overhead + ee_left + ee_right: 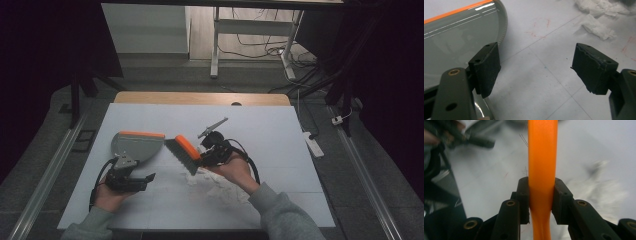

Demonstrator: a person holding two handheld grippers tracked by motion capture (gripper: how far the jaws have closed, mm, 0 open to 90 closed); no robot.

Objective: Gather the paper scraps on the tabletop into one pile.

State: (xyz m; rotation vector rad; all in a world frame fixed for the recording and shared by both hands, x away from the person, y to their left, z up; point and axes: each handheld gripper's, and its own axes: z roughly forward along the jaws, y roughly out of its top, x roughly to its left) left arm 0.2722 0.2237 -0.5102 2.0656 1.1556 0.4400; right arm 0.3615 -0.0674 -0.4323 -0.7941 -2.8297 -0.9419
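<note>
A grey dustpan [136,146] with an orange lip lies on the white table [260,125], left of centre. My left gripper [136,170] sits at its near edge with the jaws wide open. In the left gripper view [536,57] one pad stands in front of the dustpan [456,37] and nothing is between the jaws. My right gripper [209,155] is shut on the orange handle [541,150] of a brush [182,152], whose dark bristles hang just right of the dustpan's mouth. Both pads of the right gripper [541,192] press on the handle. Torn white paper [216,186] lies below the brush.
More white paper scraps [596,26] lie ahead of the left gripper. The table's wooden back edge [200,98] runs behind the sheet. A power strip [315,144] lies on the floor at the right, and a desk frame [216,45] with cables stands behind.
</note>
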